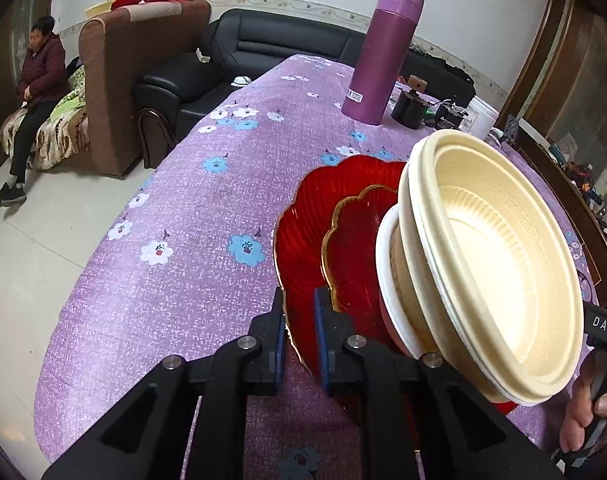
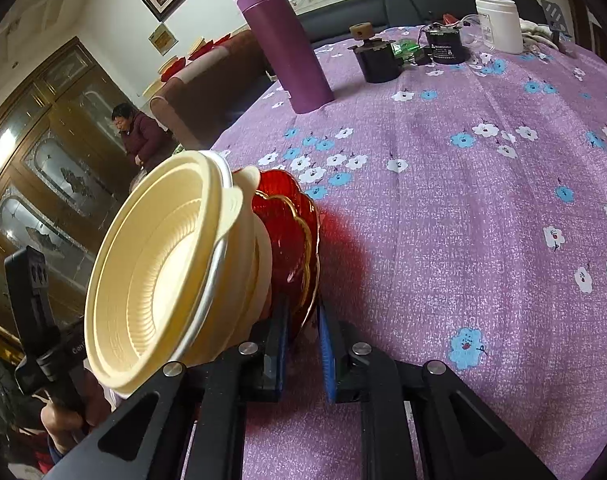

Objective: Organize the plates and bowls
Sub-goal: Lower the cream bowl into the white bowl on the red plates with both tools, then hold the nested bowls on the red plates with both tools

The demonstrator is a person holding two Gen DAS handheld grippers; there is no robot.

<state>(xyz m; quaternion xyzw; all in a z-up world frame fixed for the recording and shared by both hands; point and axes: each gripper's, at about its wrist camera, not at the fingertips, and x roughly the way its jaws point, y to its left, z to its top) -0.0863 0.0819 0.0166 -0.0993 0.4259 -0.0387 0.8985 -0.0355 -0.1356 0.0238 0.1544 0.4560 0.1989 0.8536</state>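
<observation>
On the desk [image 1: 183, 208] the sorting looked nearly done: cream bowls [image 1: 491, 264] sat nested on two stacked red plates [image 1: 303, 220]. Both the left gripper [image 1: 299, 340] and right gripper [image 2: 303, 344] had jaws clenched on the larger plate's rim; only placement seemed left.

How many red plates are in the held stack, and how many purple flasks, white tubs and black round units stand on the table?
red plates: 2
purple flask: 1
white tub: 1
black round units: 2
total: 6
</observation>
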